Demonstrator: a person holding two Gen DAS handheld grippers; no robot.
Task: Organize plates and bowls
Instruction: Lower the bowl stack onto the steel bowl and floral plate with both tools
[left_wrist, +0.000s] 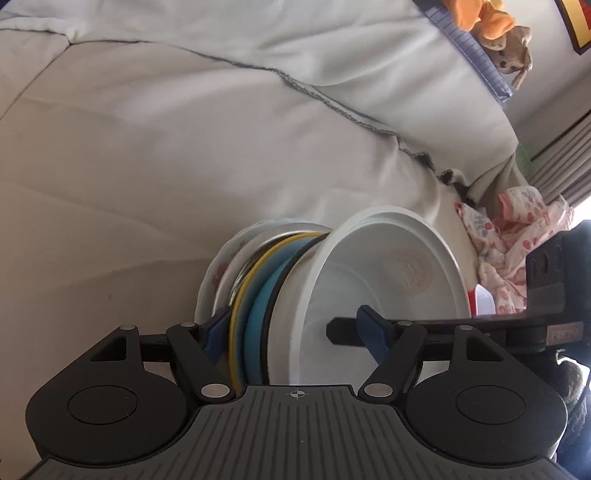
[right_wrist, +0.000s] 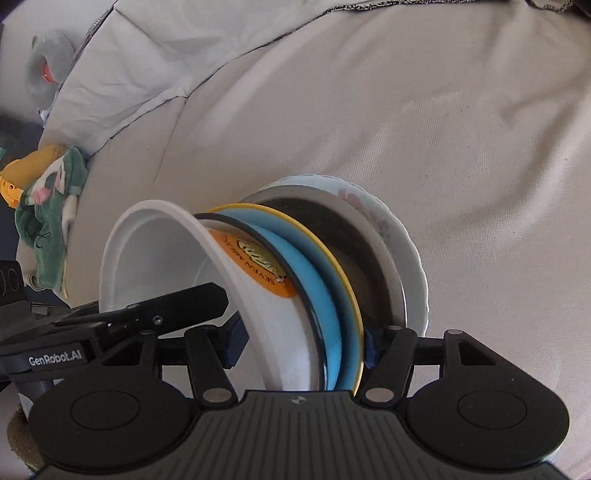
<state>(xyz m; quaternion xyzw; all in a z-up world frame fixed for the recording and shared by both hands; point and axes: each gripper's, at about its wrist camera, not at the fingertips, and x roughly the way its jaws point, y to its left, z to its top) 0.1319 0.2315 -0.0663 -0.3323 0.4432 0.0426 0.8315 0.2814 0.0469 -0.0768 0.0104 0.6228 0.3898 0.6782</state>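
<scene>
Both sets of jaws are clamped across the same stack of dishes (left_wrist: 295, 295) from opposite sides, left gripper (left_wrist: 291, 332) and right gripper (right_wrist: 301, 341) each pinching it edge-on over the pale bedsheet (left_wrist: 147, 166). Stack sits right between the blue pads: white bowl (right_wrist: 155, 266), then blue plate (right_wrist: 325, 295), with the floral plate (right_wrist: 399, 258) at the far end.

Your left hand-held gripper (left_wrist: 295, 332) is clamped across a stack of dishes (left_wrist: 258, 295) held on edge over the bed (left_wrist: 147, 166). One blue pad presses the flowered plate (left_wrist: 218, 269), the other sits inside the white bowl (left_wrist: 388, 273). Your right hand-held gripper's finger (left_wrist: 443, 325) reaches into that bowl too.
</scene>
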